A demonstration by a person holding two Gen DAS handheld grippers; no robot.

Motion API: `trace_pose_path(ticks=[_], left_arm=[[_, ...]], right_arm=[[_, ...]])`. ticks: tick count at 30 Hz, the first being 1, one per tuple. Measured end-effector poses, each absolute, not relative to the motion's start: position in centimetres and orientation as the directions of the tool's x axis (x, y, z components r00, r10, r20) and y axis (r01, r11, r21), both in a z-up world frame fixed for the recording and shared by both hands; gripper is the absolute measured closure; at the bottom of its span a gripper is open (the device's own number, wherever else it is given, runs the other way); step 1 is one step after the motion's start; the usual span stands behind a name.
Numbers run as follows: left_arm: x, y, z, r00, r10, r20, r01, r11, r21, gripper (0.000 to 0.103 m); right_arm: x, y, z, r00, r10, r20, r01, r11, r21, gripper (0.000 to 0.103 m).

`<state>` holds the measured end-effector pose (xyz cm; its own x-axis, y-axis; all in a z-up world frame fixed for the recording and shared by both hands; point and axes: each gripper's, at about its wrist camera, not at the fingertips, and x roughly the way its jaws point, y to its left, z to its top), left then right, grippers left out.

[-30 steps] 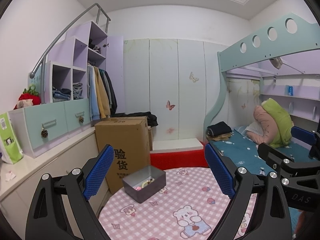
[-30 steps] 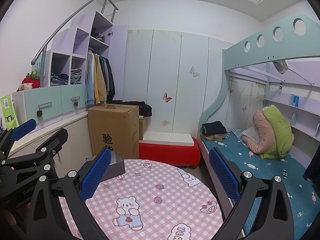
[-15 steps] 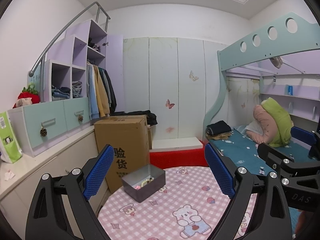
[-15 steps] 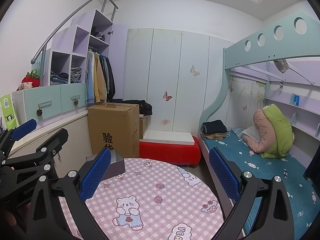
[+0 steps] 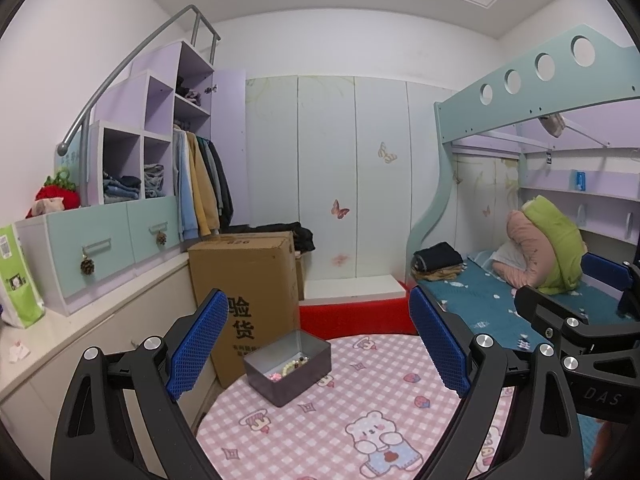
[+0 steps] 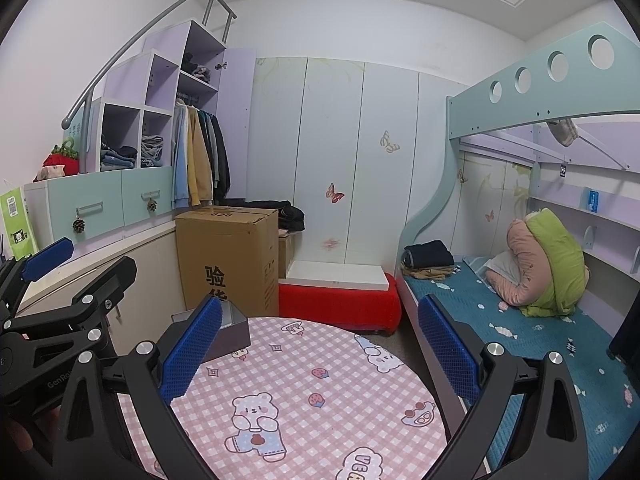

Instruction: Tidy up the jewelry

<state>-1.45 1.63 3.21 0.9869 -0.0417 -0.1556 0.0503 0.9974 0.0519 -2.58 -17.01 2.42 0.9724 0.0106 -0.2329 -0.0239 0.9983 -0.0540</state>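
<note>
I hold my left tool (image 5: 318, 344) and right tool (image 6: 318, 350) released above the round desk (image 5: 320, 432), nothing between the blue pads. The grey jewelry box (image 5: 289, 366) sits at the desk's far left edge, beads inside, near the cardboard carton (image 5: 244, 292).

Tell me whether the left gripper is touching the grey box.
Apart. In the left wrist view the left gripper hangs open above the table, grey box lying beyond its fingertips.

Matt grey metal box (image 5: 288, 364) on checked cloth (image 5: 360, 420).
</note>
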Motion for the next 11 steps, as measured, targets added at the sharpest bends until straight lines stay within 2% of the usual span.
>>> trace_pose_path(ticks=[11], left_arm=[[-0.3,1.7,2.4,0.979,-0.057,-0.197,0.065,0.997,0.034,0.014]], right_arm=[[-1.6,-17.1,2.0,0.964,0.020,-0.265,-0.032,0.999,-0.039,0.007]])
